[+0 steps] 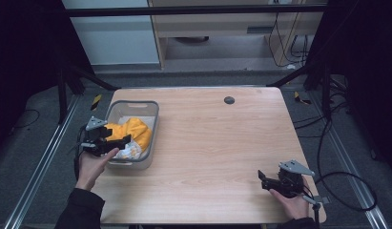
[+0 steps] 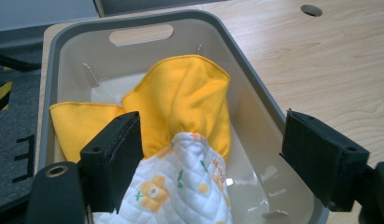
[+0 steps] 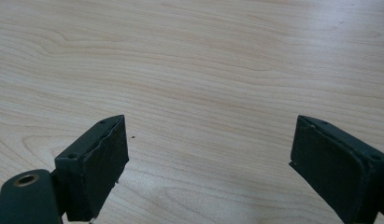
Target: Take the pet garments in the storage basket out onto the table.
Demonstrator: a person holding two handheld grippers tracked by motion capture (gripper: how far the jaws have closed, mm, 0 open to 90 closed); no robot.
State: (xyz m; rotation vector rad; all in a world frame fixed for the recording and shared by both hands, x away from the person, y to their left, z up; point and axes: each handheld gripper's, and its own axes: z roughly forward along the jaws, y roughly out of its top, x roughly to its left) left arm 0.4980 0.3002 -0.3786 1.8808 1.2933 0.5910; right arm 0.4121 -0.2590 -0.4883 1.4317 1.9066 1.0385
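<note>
1. Now the left hand-held gripper (image 1: 118, 141) hovers over the grey bin (image 1: 149, 125) at nine o'clock on the surface (image 1: 217, 143), jaws spread and holding nothing.
2. Inside the bin lies a yellow cloth (image 2: 189, 98), with a white quilted cloth (image 2: 180, 186) printed with orange flowers overlapping its near edge, between the jaws.
3. Over at five o'clock, the right hand-held gripper (image 1: 264, 180) rests above bare wood, jaws spread wide, nothing between them.
</note>
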